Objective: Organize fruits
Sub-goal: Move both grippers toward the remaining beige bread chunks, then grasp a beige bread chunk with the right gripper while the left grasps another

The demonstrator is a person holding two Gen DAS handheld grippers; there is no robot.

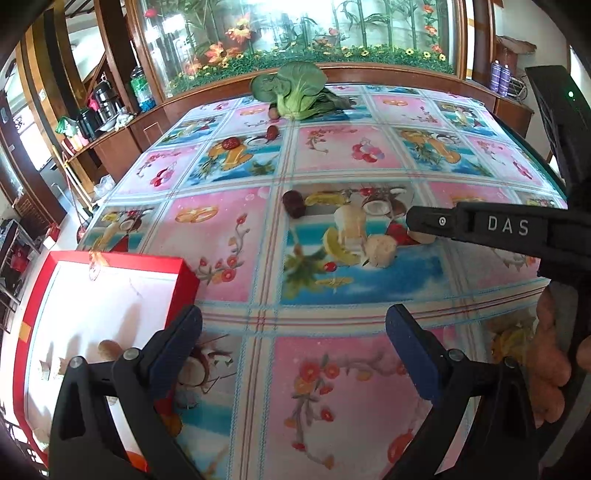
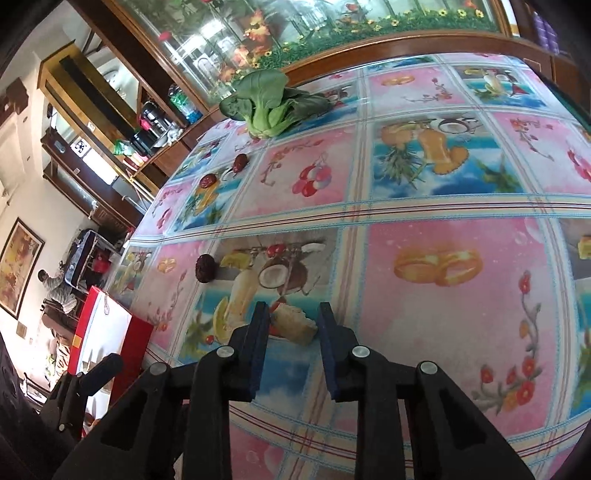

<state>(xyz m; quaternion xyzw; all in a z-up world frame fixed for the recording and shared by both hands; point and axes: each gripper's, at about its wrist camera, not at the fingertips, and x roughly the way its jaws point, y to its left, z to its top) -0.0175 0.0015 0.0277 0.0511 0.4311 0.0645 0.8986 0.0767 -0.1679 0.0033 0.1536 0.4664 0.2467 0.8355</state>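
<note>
Right wrist view: the right gripper (image 2: 290,325) hangs low over the table (image 2: 461,177), its blue-padded jaws parted with a modest gap and nothing pinched; the printed cloth with its picture of cut coconut shows between the tips. Just beyond and to the left of them lies a dark red date (image 2: 205,268), alone on the cloth and well clear of the fingers. Farther out, two more dates sit near each other, the middle date (image 2: 207,181) and the far date (image 2: 240,163), and past those a head of bok choy (image 2: 271,105) rests near the table's back edge in front of the glass cabinet (image 2: 295,26). At the lower left of this view the red box (image 2: 133,343) sits at the table's near-left corner. In the left wrist view the left gripper (image 1: 293,332) is spread wide and empty, its left finger standing over the box's right wall (image 1: 184,288); the white inside of the box holds a small tan round fruit (image 1: 109,349), partly hidden by the finger, and some pale bits too blurred to name. The right gripper's black arm reaches in from the right, and a small brown item beside the bok choy is too small to identify.
</note>
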